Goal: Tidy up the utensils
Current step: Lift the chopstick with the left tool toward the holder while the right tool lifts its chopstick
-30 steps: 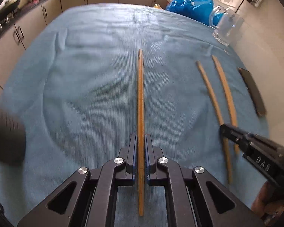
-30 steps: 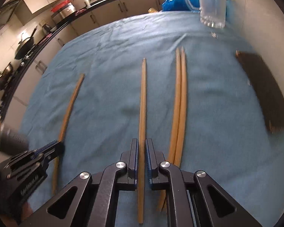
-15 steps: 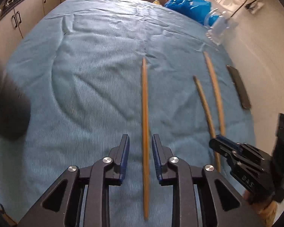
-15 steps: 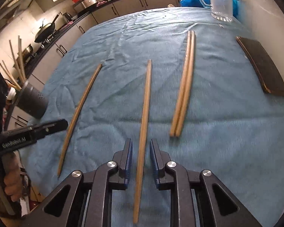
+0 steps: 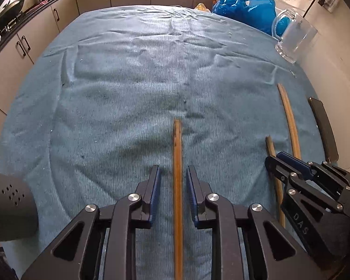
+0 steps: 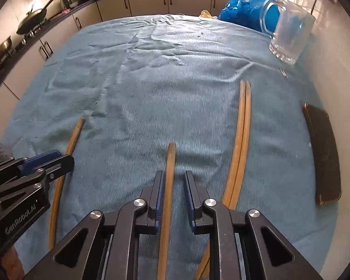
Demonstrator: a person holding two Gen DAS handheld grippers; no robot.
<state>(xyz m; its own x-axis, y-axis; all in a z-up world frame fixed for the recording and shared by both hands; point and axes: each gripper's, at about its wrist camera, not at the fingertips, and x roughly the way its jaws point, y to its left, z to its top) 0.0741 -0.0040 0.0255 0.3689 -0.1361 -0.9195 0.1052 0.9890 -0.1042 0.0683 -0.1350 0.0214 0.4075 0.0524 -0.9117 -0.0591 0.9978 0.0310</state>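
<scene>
Four wooden chopsticks lie flat on the blue cloth (image 5: 133, 88) covering the desk, all with long axes running roughly away from the cameras. One chopstick (image 5: 177, 186) sits between the left gripper's (image 5: 172, 194) jaws, another chopstick (image 6: 167, 198) between the right gripper's (image 6: 173, 197). Both jaw pairs are narrowly parted, pads not touching the wood. A touching pair (image 6: 241, 140) lies just right, near a dark flat case (image 6: 324, 154). A glass mug (image 6: 289, 37) stands farther off.

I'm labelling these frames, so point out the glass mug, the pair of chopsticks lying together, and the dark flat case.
glass mug (image 6: 289, 37): right wrist view, its clear wall.
pair of chopsticks (image 6: 241, 137): right wrist view, mid-length.
dark flat case (image 6: 324, 154): right wrist view, top face.
</scene>
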